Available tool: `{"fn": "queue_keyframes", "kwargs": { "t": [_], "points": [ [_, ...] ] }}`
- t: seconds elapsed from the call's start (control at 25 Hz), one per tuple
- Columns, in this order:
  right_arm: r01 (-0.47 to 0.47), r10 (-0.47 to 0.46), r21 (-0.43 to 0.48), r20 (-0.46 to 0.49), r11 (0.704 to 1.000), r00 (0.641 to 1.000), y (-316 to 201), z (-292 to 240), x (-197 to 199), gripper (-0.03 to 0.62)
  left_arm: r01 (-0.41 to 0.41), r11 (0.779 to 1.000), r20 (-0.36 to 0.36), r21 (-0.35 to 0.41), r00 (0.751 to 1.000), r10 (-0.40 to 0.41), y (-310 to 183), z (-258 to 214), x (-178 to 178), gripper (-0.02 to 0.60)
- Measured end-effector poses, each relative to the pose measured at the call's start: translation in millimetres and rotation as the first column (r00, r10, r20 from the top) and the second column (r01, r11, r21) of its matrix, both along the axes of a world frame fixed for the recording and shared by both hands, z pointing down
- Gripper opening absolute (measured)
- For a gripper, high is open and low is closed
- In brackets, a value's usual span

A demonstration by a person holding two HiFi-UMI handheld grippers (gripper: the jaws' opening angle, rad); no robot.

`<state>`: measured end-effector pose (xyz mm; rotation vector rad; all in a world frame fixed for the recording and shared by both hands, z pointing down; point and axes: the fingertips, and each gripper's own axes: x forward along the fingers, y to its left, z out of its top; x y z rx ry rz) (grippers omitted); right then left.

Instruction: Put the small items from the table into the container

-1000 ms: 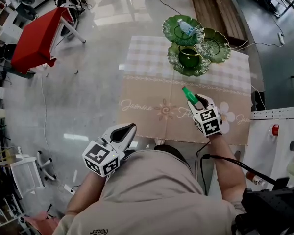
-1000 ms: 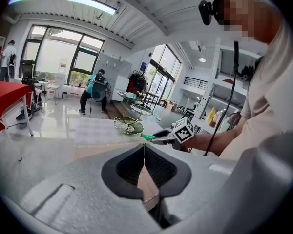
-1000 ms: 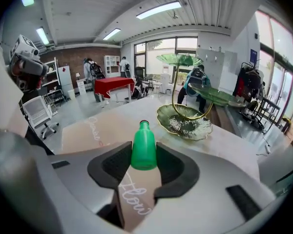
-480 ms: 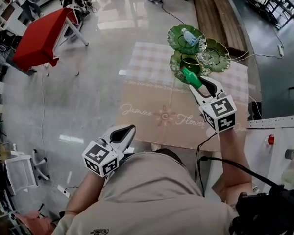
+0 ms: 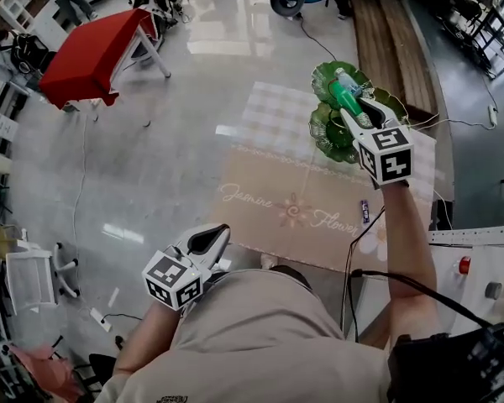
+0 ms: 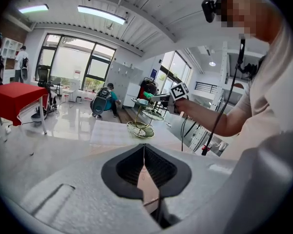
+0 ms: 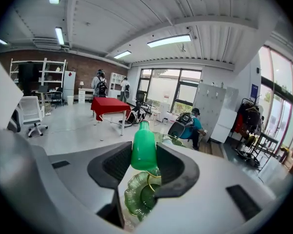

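Note:
A green plastic bottle [image 5: 346, 98] is held between the jaws of my right gripper [image 5: 358, 113], neck pointing away from me; the gripper is shut on it. It hangs over the green tiered dish stand [image 5: 326, 137] at the far end of the table [image 5: 273, 170]. In the right gripper view the bottle [image 7: 144, 150] fills the gap between the jaws, with a green dish [image 7: 136, 195] below it. A small clear bottle [image 5: 343, 75] lies on the top dish. My left gripper [image 5: 212, 238] is shut and empty near my body, off the table's near left corner. A small dark item [image 5: 364, 211] lies on the cloth.
A red table [image 5: 92, 57] stands on the floor at the far left, and a white chair [image 5: 29, 280] at the near left. A white cabinet [image 5: 479, 254] borders the table's right side. A wooden bench [image 5: 386, 32] and floor cables lie beyond the stand.
My right gripper has risen and moved away from me with the green bottle, from above the cloth to over the dish stand. The left gripper has shifted only slightly.

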<state>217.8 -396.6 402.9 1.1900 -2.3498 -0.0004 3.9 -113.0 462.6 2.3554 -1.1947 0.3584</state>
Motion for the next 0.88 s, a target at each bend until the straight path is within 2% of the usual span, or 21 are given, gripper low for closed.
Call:
{"fn": "queue_keyframes", "kwargs": {
  "t": [0.24,0.52,0.88],
  "points": [
    [-0.025,0.023,-0.030,-0.063,0.999,0.998,-39.3,18.9,-12.0,0.166,0.065,0.998,0.003,-0.010,0.998,-0.065,7.4,3.2,-20.6,0.008],
    [-0.072,0.062,-0.098,-0.105,0.993,0.993,-56.5,42.2,-10.6,0.167,0.111,0.994,0.000,-0.012,0.994,-0.111,12.4,3.7,-41.7,0.008],
    [-0.116,0.104,-0.102,-0.121,0.988,0.987,-57.3,50.9,-6.5,0.179,0.083,0.996,-0.004,-0.018,0.997,-0.083,12.6,1.9,-56.2,0.008]
  ]
}}
